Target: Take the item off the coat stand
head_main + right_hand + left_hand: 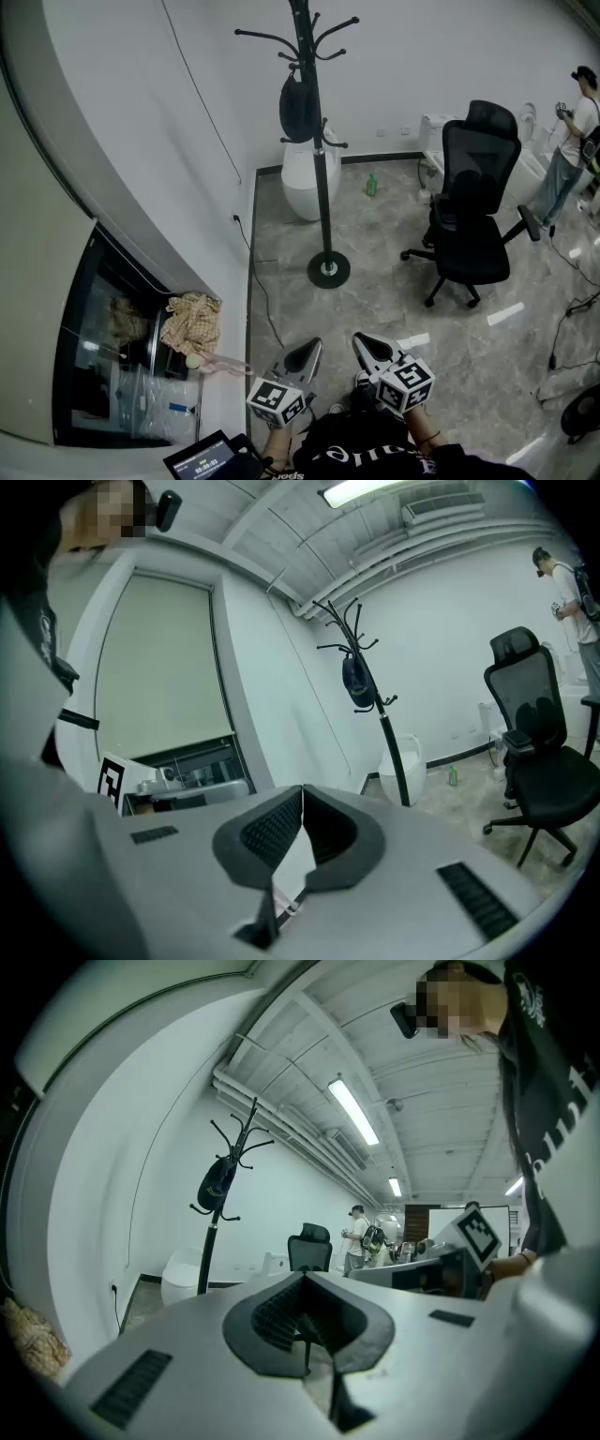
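A black coat stand (pixel 322 169) rises from a round base on the marble floor, ahead of me. A black bag (pixel 298 108) hangs from one of its hooks, also seen as the bag (pixel 217 1183) in the left gripper view and the bag (pixel 358 683) in the right gripper view. My left gripper (pixel 313 348) and right gripper (pixel 363 343) are held low near my body, well short of the stand. Both have their jaws closed tip to tip with nothing between them.
A black office chair (pixel 469 206) stands right of the stand. A white rounded container (pixel 306 183) and a green bottle (pixel 371 185) sit by the far wall. A person (pixel 570 150) stands at far right. A checked cloth (pixel 193 322) lies on the ledge at left.
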Motion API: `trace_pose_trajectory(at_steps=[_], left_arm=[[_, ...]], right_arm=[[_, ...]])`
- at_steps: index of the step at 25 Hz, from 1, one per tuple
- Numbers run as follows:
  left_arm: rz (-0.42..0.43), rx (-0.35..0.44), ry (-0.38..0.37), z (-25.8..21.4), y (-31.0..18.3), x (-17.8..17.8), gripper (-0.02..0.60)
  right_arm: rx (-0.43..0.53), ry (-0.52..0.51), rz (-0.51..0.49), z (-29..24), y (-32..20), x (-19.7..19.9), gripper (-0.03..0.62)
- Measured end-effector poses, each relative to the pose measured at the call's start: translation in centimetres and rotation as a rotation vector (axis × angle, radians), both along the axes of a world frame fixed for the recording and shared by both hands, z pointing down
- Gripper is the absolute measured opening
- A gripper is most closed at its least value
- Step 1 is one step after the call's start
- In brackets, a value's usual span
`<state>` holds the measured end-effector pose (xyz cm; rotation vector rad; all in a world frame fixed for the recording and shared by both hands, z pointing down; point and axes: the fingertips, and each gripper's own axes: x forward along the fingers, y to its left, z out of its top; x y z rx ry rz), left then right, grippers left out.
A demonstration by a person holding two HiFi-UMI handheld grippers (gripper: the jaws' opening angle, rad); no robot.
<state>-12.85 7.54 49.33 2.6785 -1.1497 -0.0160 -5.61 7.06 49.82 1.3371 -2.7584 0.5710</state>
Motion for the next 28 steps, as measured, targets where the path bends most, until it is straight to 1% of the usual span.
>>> trace_pose_trajectory(at_steps=[4,8,12,14,16,20,24,28], left_arm=[[-0.026,-0.014,0.004,-0.4,-1.7,0.2,0.005],[-0.040,-0.018,-0.007,0.5,-4.2,0.5,0.005],[-0.085,-0.024,0.050,-1.4,-7.8,0.7,0.005],[-0.098,-0.025,0.058,-1.7,-10.1,1.0,0.005],[-0.115,-0.013,0.052,-1.9,-12.8,1.7,0.006],[-0.148,0.013,0.052,-2.8,-18.0,3.5,0.006],[-0.166,0.030,0.030,-3.6,-22.1,5.6,0.006],[-0.180,0.043,-0.001,-3.9,-25.3,7.3,0.012]], right_arm=[[-0.006,0.011,-0.009,0.3,-1.5,0.4,0.017],[-0.011,0.006,-0.022,0.3,-4.0,0.9,0.017],[-0.006,-0.003,-0.060,0.7,-7.9,1.1,0.017],[0.001,-0.009,-0.073,0.5,-10.3,1.5,0.017],[0.019,0.004,-0.091,0.0,-12.8,2.3,0.017],[0.072,0.070,-0.125,-0.9,-17.9,4.2,0.017],[0.095,0.060,-0.154,-1.9,-22.7,5.9,0.017],[0.110,0.046,-0.195,-2.3,-26.1,6.7,0.017]])
